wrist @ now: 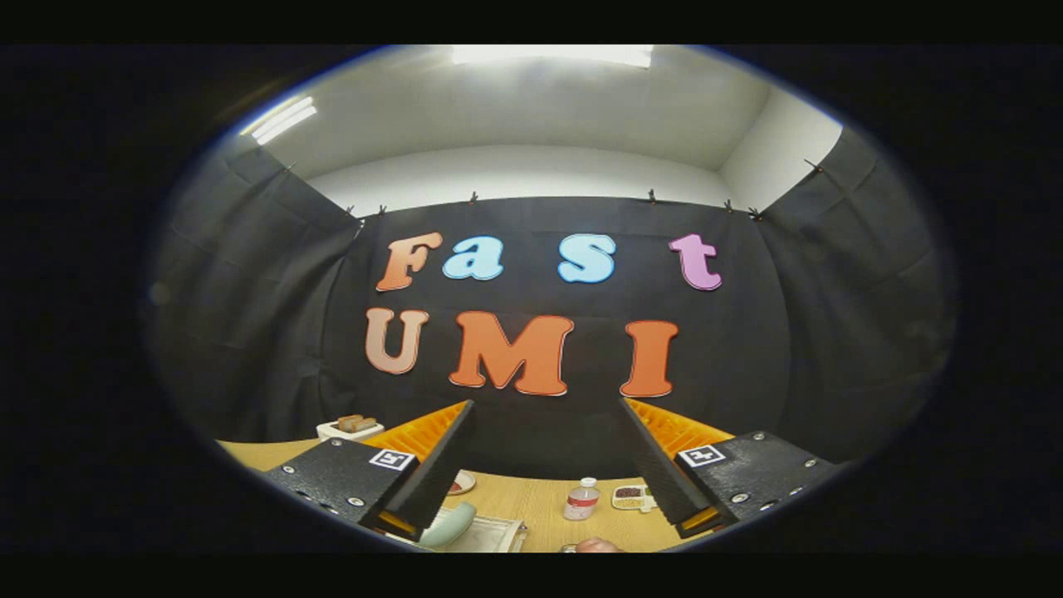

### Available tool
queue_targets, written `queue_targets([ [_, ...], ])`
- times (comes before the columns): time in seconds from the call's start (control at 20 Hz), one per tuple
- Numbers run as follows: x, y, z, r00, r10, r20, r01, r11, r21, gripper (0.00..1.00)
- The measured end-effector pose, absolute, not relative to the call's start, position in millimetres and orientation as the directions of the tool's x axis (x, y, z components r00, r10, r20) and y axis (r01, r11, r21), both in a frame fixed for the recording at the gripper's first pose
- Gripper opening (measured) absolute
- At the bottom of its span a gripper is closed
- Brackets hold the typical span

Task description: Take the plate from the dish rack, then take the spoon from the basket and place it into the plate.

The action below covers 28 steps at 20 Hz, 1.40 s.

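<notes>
My gripper [546, 404] is open, tilted up toward the booth wall, with nothing between its fingers. Below the fingers lies the wooden table [531, 502]. A pale green rounded piece [450, 523], possibly the rim of the plate, shows just under the left finger [432, 473]. It rests against a white ribbed thing [492, 533] that may be the dish rack; most of both is hidden. A small round dish [462, 482] sits on the table beside the left finger.
A small clear bottle with a red label [581, 499] stands on the table between the fingers. A small tray with dark bits [631, 497] lies by the right finger. A white box with brown pieces [350, 427] sits far left. A fingertip of a person [600, 546] shows near the table's front.
</notes>
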<state>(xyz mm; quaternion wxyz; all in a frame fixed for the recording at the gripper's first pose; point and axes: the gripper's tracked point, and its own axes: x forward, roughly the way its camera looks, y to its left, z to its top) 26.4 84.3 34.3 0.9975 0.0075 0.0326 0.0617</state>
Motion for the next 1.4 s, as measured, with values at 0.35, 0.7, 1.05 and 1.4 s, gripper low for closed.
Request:
queue_targets([
  [0.35,29,94,32,0.983,0.153,-0.101,-0.148,0.988,0.053,0.99],
  [0.7,35,116,15,0.961,0.209,-0.182,-0.19,0.975,0.118,0.99],
  [1.05,35,139,-55,0.855,0.28,-0.435,-0.257,0.96,0.114,0.99],
  [1.4,23,166,-124,0.651,0.344,-0.677,-0.217,0.939,0.268,0.96],
])
